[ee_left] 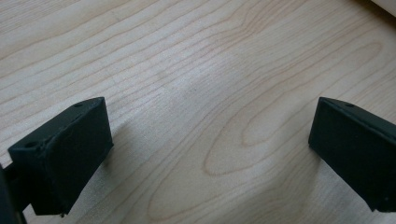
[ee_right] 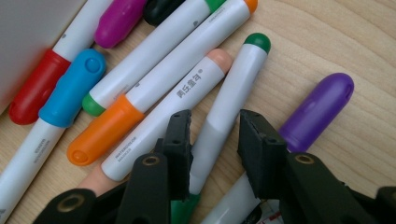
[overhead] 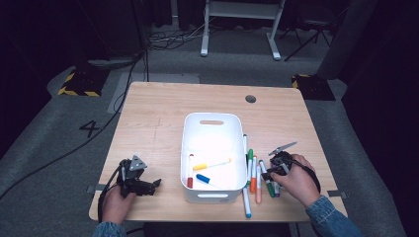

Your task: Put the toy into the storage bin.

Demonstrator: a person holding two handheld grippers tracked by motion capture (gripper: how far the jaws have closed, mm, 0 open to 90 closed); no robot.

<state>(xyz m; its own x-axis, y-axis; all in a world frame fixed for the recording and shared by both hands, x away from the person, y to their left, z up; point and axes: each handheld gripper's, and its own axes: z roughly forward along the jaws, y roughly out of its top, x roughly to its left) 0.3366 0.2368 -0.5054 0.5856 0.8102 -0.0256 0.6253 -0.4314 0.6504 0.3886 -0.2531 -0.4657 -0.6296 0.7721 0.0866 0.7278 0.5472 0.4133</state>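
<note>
The left tool [overhead: 146,185] sits low at the near-left tabletop [overhead: 148,123] in the person's left hand [overhead: 117,202], jaws spread wide. The right tool [ee_right: 212,140], gripped by the right hand [overhead: 296,180], has its jaws narrowly parted.

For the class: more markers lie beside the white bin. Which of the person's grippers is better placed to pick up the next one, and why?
The right gripper. Its jaws already straddle the green-capped marker in the pile right of the white bin. The left gripper sits open over bare table, across the bin from the markers.
</note>
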